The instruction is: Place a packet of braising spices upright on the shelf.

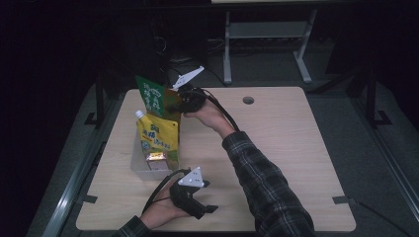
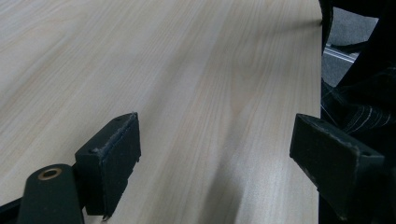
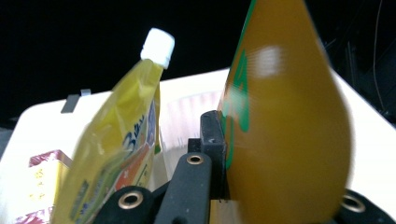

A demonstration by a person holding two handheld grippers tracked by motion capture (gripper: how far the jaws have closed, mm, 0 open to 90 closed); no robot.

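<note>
A green and orange pouch [image 1: 157,98] hangs tilted over the far end of a clear bin [image 1: 141,167] on the left of the table, with my right gripper [image 1: 184,101] shut on its edge. In the right gripper view the orange pouch [image 3: 285,116] bulges between the jaws of my right gripper [image 3: 275,158] and hides the right jaw. A yellow spout pouch [image 1: 159,138] with a white cap [image 3: 158,45] stands in the bin, a small red and yellow box [image 1: 157,158] before it. My left gripper [image 1: 207,196] rests low at the table's front edge, open and holding nothing [image 2: 219,140].
The light wooden table [image 1: 281,143] has a round cable hole [image 1: 248,100] near its far edge. A plaid sleeve [image 1: 262,182] crosses the middle from the front. Beyond the table stand a dark floor and a grey metal frame [image 1: 267,34].
</note>
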